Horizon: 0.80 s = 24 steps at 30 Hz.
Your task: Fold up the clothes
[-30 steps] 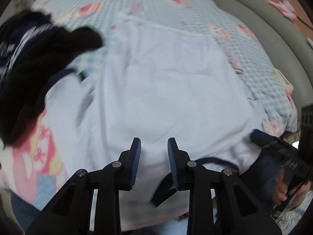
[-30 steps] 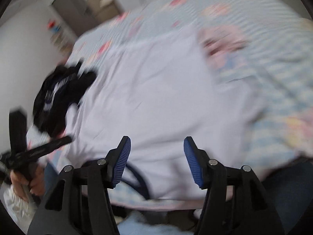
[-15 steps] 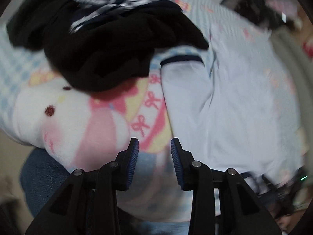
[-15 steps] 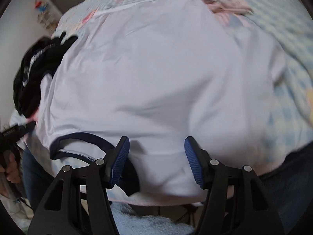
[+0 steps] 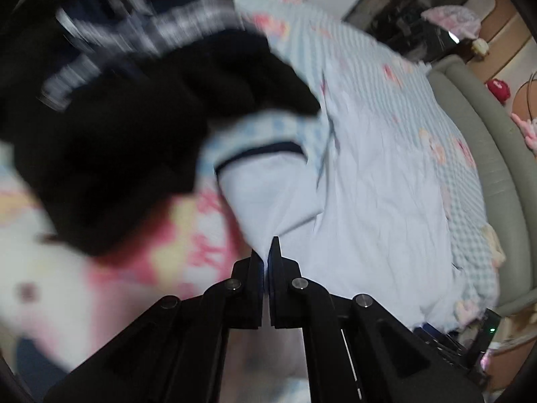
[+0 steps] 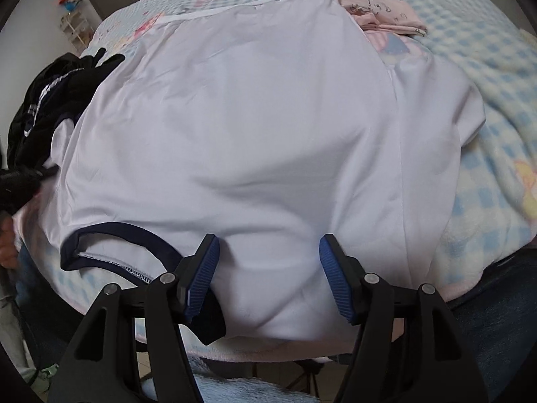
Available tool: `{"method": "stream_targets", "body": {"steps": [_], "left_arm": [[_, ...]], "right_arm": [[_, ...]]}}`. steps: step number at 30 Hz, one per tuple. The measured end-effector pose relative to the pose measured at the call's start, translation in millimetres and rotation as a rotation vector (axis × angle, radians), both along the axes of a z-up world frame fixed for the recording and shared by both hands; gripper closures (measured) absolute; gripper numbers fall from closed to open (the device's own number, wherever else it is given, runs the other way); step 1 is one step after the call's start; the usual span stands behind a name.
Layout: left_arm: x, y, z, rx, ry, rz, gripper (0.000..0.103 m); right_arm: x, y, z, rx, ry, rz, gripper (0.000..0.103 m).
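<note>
A: Start at the left gripper (image 5: pixel 267 255). How do its jaws stand?

B: Pressed together, with a pinch of the white T-shirt (image 6: pixel 255 127) caught between the tips. It has the cloth at the base of the sleeve (image 5: pixel 268 184), whose navy-trimmed cuff lies toward 12 o'clock from the tips.

A: And the right gripper (image 6: pixel 268 268)?

B: Spread wide, holding nothing. Its blue ribbed pads (image 6: pixel 330 268) sit low over the shirt's near edge, just right of the navy-bound neckline (image 6: pixel 134 238), which curls at 9 o'clock from the tips.

A: How does the shirt look?

B: White, lying spread flat on the blue checked blanket (image 6: pixel 496 77) with cartoon prints. Soft wrinkles run across the body. The hem lies toward 12 o'clock in the right wrist view, the neckline nearest the camera, and the other sleeve spreads out toward 2 o'clock.

A: Anything around it?

B: A heap of dark clothes (image 5: pixel 127 107) with white stripes sits at 10 o'clock from the left gripper, just beside the cuff. A folded pink garment (image 6: pixel 382 13) lies on the blanket beside the far right corner of the shirt.

A: What differs from half a second ago?

B: The left jaws were apart then, above the pink print of the blanket; now they have closed on the sleeve base. The right gripper has hardly shifted, equally wide over the same edge.
</note>
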State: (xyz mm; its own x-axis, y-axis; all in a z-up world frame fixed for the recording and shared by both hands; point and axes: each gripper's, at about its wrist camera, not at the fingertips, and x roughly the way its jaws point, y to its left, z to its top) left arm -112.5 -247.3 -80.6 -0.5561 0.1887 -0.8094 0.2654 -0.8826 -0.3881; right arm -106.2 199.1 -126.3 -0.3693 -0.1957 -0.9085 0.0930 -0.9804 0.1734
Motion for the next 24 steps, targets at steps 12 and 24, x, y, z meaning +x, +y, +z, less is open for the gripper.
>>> {"method": "stream_targets", "body": {"steps": [12, 24], "left_arm": [[13, 33, 20, -0.018, 0.072, -0.131, 0.037], [7, 174, -25, -0.193, 0.006, -0.481, 0.046]], "right_arm": [[0, 10, 17, -0.051, 0.061, -0.033, 0.040], [3, -18, 3, 0.043, 0.076, 0.057, 0.034]]}}
